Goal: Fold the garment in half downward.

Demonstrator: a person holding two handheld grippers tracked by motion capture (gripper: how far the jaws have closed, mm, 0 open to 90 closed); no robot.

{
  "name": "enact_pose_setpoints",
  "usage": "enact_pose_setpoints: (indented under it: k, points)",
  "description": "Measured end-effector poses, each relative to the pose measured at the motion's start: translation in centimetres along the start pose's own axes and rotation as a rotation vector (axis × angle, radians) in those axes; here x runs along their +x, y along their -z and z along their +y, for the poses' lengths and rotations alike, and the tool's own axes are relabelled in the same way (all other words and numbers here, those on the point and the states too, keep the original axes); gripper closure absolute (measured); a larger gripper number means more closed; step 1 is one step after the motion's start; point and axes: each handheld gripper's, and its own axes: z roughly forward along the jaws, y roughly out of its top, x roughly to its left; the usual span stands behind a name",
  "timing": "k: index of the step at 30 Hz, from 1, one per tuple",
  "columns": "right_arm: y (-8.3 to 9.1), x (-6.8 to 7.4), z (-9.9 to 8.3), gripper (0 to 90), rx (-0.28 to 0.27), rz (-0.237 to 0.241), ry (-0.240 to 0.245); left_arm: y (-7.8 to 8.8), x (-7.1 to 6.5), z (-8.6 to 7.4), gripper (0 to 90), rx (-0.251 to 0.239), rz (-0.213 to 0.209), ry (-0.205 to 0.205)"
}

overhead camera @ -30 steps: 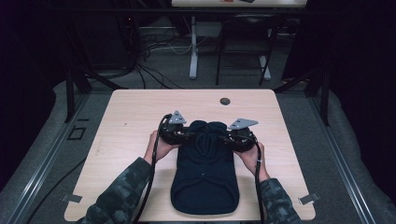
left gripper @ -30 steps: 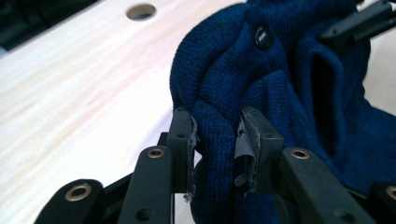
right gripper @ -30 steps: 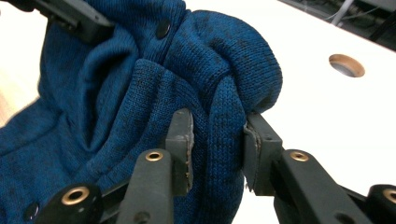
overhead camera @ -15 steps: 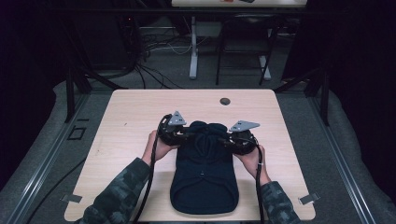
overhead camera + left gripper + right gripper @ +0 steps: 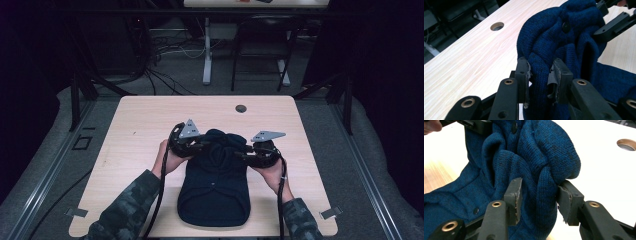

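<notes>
Sweater (image 5: 214, 187) — pale wood table (image 5: 145, 120), dark room

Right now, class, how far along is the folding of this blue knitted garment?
Done: the blue knitted garment lies flat on the table at its near end. In hand: its far end is bunched up; the left gripper pinches one fold, while the right gripper has just been opening, cloth between its jaws. Left: the bunched end is not yet laid flat.

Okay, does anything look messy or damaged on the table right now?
The dark blue knit garment is bunched into a lump at its far end instead of lying flat. The left gripper pinches a fold, and the pad lining on its fingers looks torn and peeling.
</notes>
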Motion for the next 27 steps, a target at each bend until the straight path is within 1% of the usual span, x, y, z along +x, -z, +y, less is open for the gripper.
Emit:
enact_pose_setpoints:
  k: [2, 4, 5, 8, 10, 11, 14, 15, 17, 19, 20, 21, 22, 24, 27]
  points:
    - [-0.1, 0.0, -0.1, 55.7, -0.003, 0.012, -0.013, 0.1, -0.1, 0.0, 70.1, -0.003, -0.004, -0.009]
    - [0.0, 0.0, -0.2, 56.3, 0.001, 0.015, -0.013, 0.3, -0.2, 0.0, 70.1, -0.009, -0.01, -0.018]
    - [0.1, 0.1, -0.2, 60.4, -0.003, 0.011, -0.01, 0.4, -0.2, -0.1, 70.1, -0.011, -0.01, -0.018]
    - [0.3, 0.4, -0.4, 69.4, -0.028, -0.029, 0.021, 0.6, -0.2, -0.3, 69.9, -0.015, -0.023, -0.006]
    - [0.4, 0.8, -0.6, 71.6, -0.044, -0.057, 0.047, 0.6, -0.2, -0.4, 69.4, -0.009, -0.032, 0.004]
    - [0.4, 1.0, -0.6, 72.4, -0.049, -0.069, 0.059, 0.7, -0.2, -0.6, 69.2, -0.005, -0.041, 0.016]
    - [0.4, 1.3, -0.8, 73.3, -0.067, -0.085, 0.078, 0.7, -0.1, -0.9, 67.7, 0.006, -0.052, 0.03]
    - [0.4, 1.4, -0.8, 73.4, -0.077, -0.087, 0.079, 0.7, -0.1, -1.0, 66.0, 0.011, -0.058, 0.04]
    - [0.5, 1.5, -0.8, 73.5, -0.067, -0.089, 0.098, 0.6, 0.0, -1.4, 62.4, 0.02, -0.074, 0.056]
    - [0.5, 1.7, -0.9, 73.7, -0.073, -0.091, 0.107, 0.4, 0.1, -1.7, 55.7, 0.039, -0.081, 0.073]
    - [0.5, 1.7, -0.9, 73.8, -0.069, -0.093, 0.114, 0.2, 0.1, -1.8, 53.1, 0.047, -0.094, 0.078]
    - [0.4, 1.8, -0.9, 73.8, -0.075, -0.093, 0.115, 0.1, 0.1, -1.9, 50.2, 0.056, -0.099, 0.081]
    - [0.4, 1.8, -0.9, 73.8, -0.067, -0.091, 0.122, -0.1, 0.1, -2.0, 47.6, 0.065, -0.1, 0.085]
    - [0.4, 1.9, -0.9, 73.9, -0.072, -0.091, 0.127, -0.5, 0.0, -2.0, 42.3, 0.085, -0.106, 0.082]
    - [0.3, 2.0, -0.9, 73.9, -0.075, -0.094, 0.137, -1.0, -0.1, -2.1, 39.0, 0.104, -0.102, 0.082]
